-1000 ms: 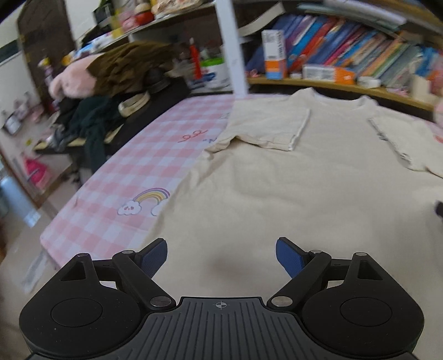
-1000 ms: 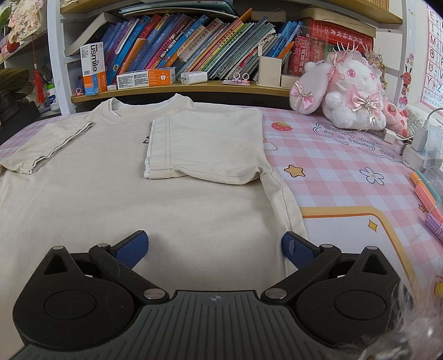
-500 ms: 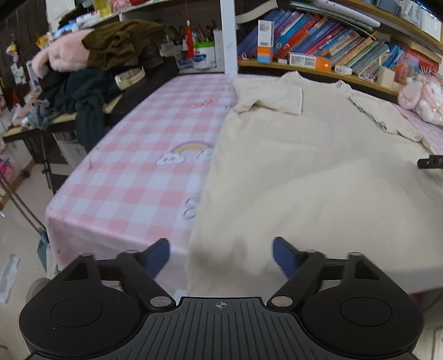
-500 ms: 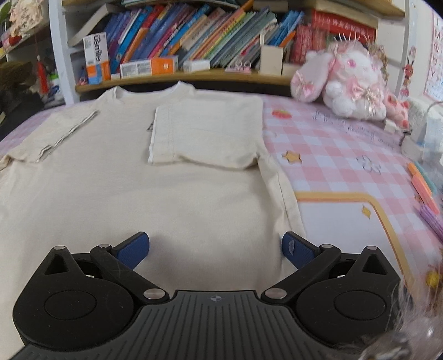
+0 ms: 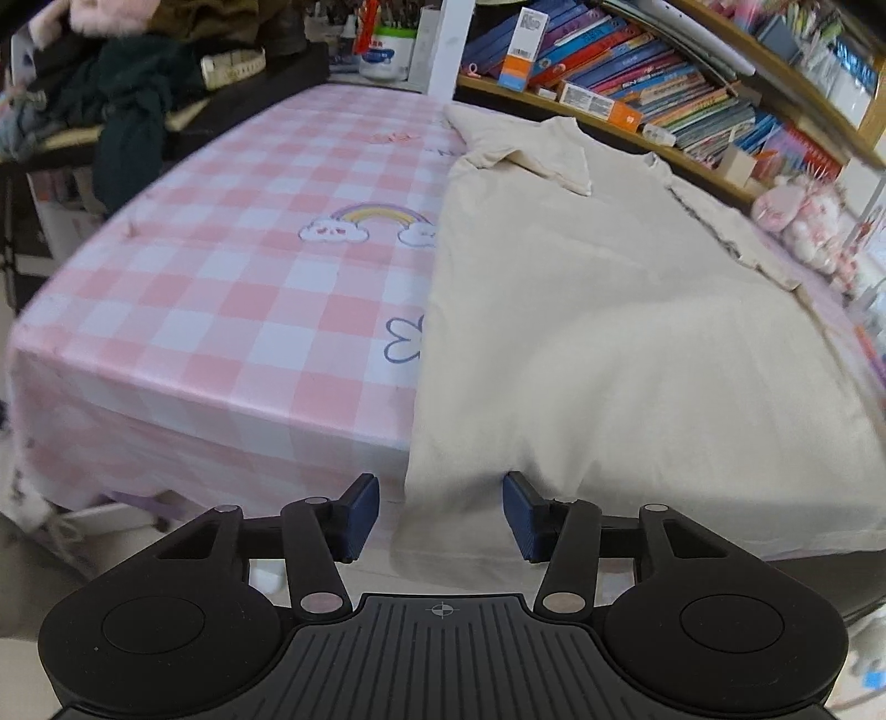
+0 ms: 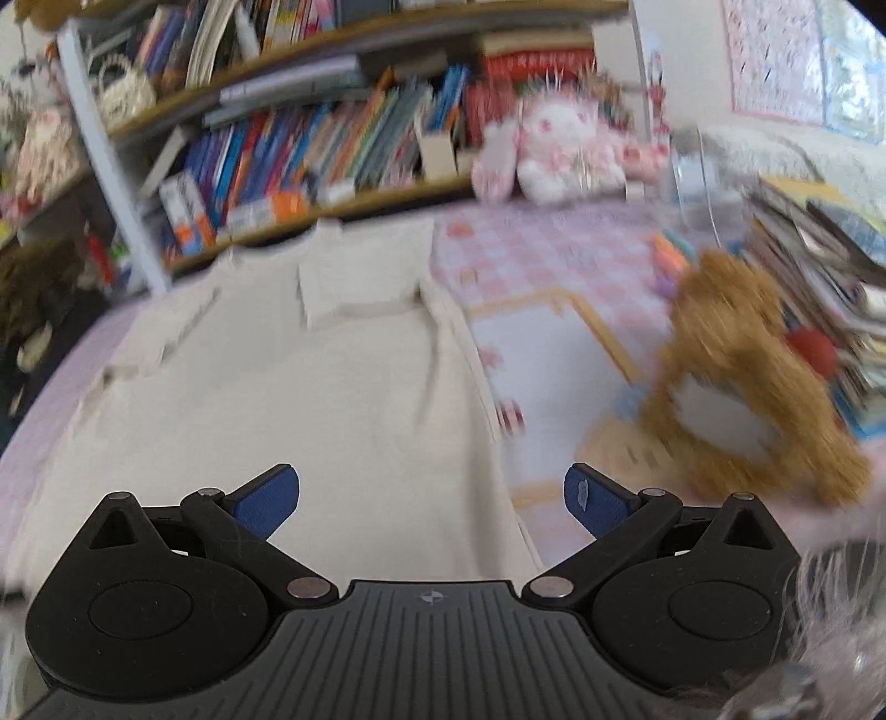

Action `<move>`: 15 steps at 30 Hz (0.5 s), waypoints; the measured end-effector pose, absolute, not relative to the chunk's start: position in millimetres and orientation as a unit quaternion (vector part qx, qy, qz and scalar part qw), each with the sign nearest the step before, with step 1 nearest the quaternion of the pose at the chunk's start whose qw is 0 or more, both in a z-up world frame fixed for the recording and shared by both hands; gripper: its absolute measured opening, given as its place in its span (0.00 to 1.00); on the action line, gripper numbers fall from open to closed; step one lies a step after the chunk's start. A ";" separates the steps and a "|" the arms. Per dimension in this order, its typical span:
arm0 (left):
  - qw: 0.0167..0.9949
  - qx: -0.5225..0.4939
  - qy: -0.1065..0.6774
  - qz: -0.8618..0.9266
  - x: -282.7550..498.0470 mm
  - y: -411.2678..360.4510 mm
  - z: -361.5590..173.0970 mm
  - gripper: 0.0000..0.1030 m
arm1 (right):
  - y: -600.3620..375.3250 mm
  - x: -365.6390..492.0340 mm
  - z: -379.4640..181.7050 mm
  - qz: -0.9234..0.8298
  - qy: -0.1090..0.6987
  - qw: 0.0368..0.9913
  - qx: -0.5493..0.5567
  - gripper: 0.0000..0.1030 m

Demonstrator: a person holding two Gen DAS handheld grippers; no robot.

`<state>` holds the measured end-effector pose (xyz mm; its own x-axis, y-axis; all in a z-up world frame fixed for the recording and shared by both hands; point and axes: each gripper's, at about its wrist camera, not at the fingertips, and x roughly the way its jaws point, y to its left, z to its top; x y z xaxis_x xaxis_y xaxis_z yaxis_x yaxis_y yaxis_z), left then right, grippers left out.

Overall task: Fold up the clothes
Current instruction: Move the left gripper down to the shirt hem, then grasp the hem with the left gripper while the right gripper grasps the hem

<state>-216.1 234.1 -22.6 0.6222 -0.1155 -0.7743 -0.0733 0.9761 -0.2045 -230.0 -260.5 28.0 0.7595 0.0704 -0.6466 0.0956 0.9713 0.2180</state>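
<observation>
Cream T-shirt [image 5: 609,343] lies flat on the pink-and-white checked tablecloth [image 5: 232,288], both sleeves folded inward, collar toward the bookshelf [image 5: 664,94], hem hanging over the near table edge. Left gripper [image 5: 441,515]: blue fingers spread, nothing pinched, sitting at the table's front edge with the shirt's lower left hem corner in the gap between them. Right gripper [image 6: 432,495]: jaws wide apart, empty, hovering above the shirt's right side seam; this view is motion-blurred. Tablecloth prints: a rainbow with clouds [image 5: 365,224] and a flower outline, both just left of the shirt. Box on the shelf [image 5: 523,52] carries a barcode label; lettering too small to read. Book spines illegible. White-and-pink plush rabbit [image 6: 554,149] by the shelf; brown fuzzy item [image 6: 736,376] to the right.
</observation>
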 end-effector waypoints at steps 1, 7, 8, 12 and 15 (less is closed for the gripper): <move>0.893 -0.117 0.435 -0.017 -215.2 237.3 -24.6 0.47 | -261.9 -235.2 26.1 -0.003 0.360 0.925 0.118 1.00; 0.883 -0.154 0.440 -0.049 -211.3 249.1 -35.5 0.47 | -270.3 -266.8 14.9 0.020 0.441 0.891 0.110 0.89; 0.882 -0.159 0.441 -0.053 -211.0 250.6 -36.5 0.47 | -271.9 -271.1 12.7 0.023 0.453 0.884 0.109 0.84; 0.881 -0.161 0.441 -0.062 -211.2 255.7 -33.2 0.46 | -284.6 -256.4 -9.2 0.024 0.489 0.863 0.120 0.63; 0.882 -0.154 0.441 -0.067 -211.8 257.8 -29.5 0.45 | -294.0 -245.3 -25.3 0.025 0.515 0.847 0.128 0.61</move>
